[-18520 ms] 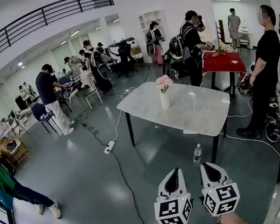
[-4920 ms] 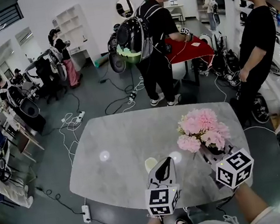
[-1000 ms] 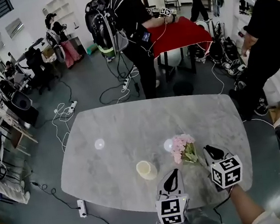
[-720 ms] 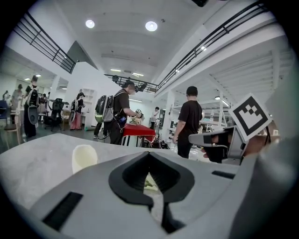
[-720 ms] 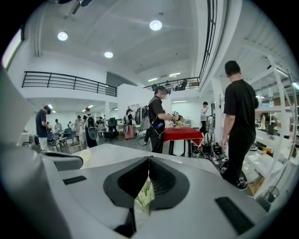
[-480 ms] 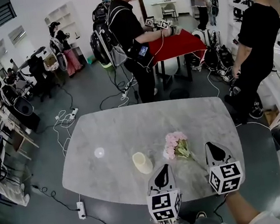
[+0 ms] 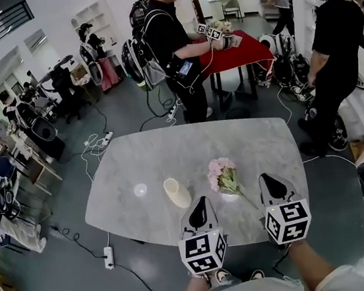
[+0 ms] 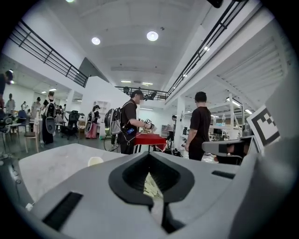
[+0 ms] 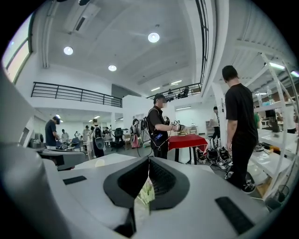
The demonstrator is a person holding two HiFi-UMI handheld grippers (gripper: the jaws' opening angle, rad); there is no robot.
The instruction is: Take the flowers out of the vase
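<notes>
A bunch of pink flowers (image 7: 222, 174) lies on the marble table (image 7: 137, 157), its green stem trailing toward my right gripper. Left of it stands the cream vase (image 7: 175, 193), with nothing in it. My left gripper (image 7: 200, 201) hangs over the table's near edge just in front of the vase and flowers, shut and holding nothing. My right gripper (image 7: 265, 179) is to the right of the flowers, apart from the stem, also shut and holding nothing. In the left gripper view the vase's rim (image 8: 96, 161) peeks over the gripper body, and pale leaves show past both shut jaws.
A person with a backpack (image 7: 168, 43) works at a red table (image 7: 236, 51) beyond the marble table. Another person in black (image 7: 334, 41) stands at the far right. A power strip (image 7: 108, 257) and cables lie on the floor to the left.
Both grippers have lifted and drawn back from the flowers toward the near edge. The right gripper no longer reaches the stem. Flowers and vase stay on the table.
</notes>
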